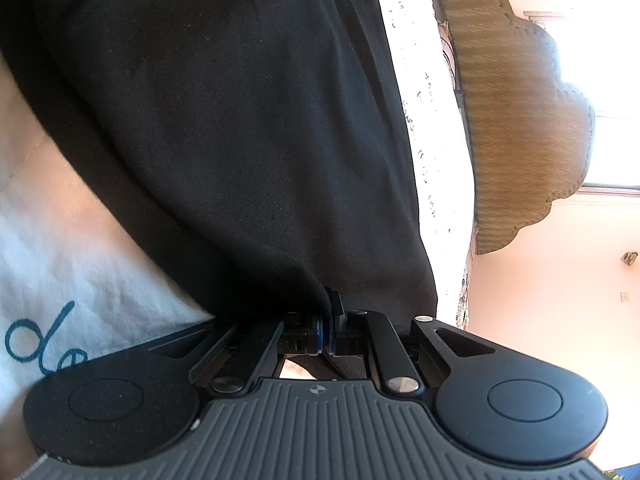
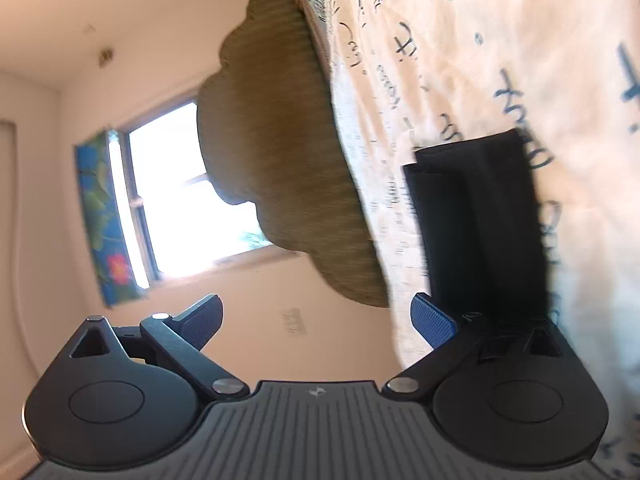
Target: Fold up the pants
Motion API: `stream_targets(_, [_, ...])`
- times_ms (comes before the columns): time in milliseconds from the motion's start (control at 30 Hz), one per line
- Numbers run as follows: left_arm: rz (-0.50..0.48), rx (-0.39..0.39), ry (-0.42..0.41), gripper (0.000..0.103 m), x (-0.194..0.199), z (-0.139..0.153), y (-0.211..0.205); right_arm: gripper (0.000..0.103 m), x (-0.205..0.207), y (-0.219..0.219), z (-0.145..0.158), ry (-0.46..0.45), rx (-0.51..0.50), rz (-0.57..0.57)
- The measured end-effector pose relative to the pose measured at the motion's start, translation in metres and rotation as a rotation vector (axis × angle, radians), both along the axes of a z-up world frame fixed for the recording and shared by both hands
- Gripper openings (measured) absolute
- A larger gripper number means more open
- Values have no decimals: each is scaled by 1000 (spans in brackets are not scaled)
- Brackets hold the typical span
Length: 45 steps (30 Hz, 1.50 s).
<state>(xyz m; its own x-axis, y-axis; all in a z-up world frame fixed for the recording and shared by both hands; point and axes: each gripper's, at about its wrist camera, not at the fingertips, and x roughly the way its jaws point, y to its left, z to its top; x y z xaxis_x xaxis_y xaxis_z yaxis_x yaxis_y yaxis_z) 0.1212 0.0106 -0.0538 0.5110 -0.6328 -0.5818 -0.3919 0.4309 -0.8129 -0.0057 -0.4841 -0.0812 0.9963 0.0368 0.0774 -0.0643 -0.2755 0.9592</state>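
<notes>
Left claw (image 1: 325, 330) sits closest in our left wrist view: blue pads pinched together on a fold of the black pants (image 1: 224, 128). Fabric bunches right at the pads and fans out from there, filling most of that view. Under it we see the white bedsheet (image 1: 60, 248) with blue handwriting print, so the pants lie on a bed. Past the sheet's far edge: a tan scalloped headboard (image 1: 520, 128), then a peach wall.

Right claw (image 2: 316, 320) is spread wide, nothing between its fingers (image 2: 434, 322). Right wrist view is motion-blurred. We see the pants (image 2: 476, 220) there too, as a dark rectangular fold flat on the bedsheet (image 2: 480, 40), just beyond the right-hand finger; contact we can't tell. Same headboard (image 2: 280, 152) left of the sheet, and a bright window (image 2: 176, 192) with a floral curtain (image 2: 104, 216) beyond.
</notes>
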Motion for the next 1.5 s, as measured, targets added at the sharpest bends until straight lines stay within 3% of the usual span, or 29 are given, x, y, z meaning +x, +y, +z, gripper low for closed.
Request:
stream_targets(167, [0, 4, -2, 14, 0, 1, -1, 102, -4, 2, 35, 128, -220, 77])
stream_targets(300, [0, 6, -4, 14, -1, 1, -2, 102, 11, 11, 55, 344, -441, 269])
stream_targets(400, [0, 2, -4, 14, -1, 1, -1, 101, 33, 29, 57, 403, -514, 394])
stream_targets(633, [-1, -1, -3, 13, -1, -1, 1, 102, 64, 75, 42, 307, -369, 606])
stream_targets(767, [-3, -6, -4, 14, -1, -2, 2, 103, 68, 85, 39, 256, -332, 611])
stream_targets(833, [-5, -6, -5, 14, -1, -2, 2, 103, 65, 75, 33, 145, -228, 533])
stream_targets(967, [-7, -8, -8, 14, -1, -2, 3, 103, 37, 45, 4, -57, 55, 238])
stream_targets(1033, [-9, -8, -11, 14, -1, -3, 2, 103, 25, 35, -7, -119, 134, 139])
stream_targets(1133, [-11, -5, -17, 14, -1, -3, 2, 103, 17, 25, -8, -122, 120, 84])
stream_targets(1233, [-10, -1, -19, 14, -1, -2, 1, 103, 17, 22, 1, -33, 12, 91])
stream_targets(1333, [-11, -7, -16, 14, 0, -2, 1, 92, 16, 20, 25, 67, -185, 103])
stream_targets(1400, [-11, -4, -18, 14, 0, -2, 2, 80, 12, 17, 33, 90, -237, 83])
stream_targets(1467, [-11, 2, -22, 14, -1, -2, 1, 26, 12, 13, 36, 170, -283, 93])
stream_targets(1500, [-12, 4, -25, 14, -1, -2, 1, 23, 15, 11, 33, 214, -293, 108])
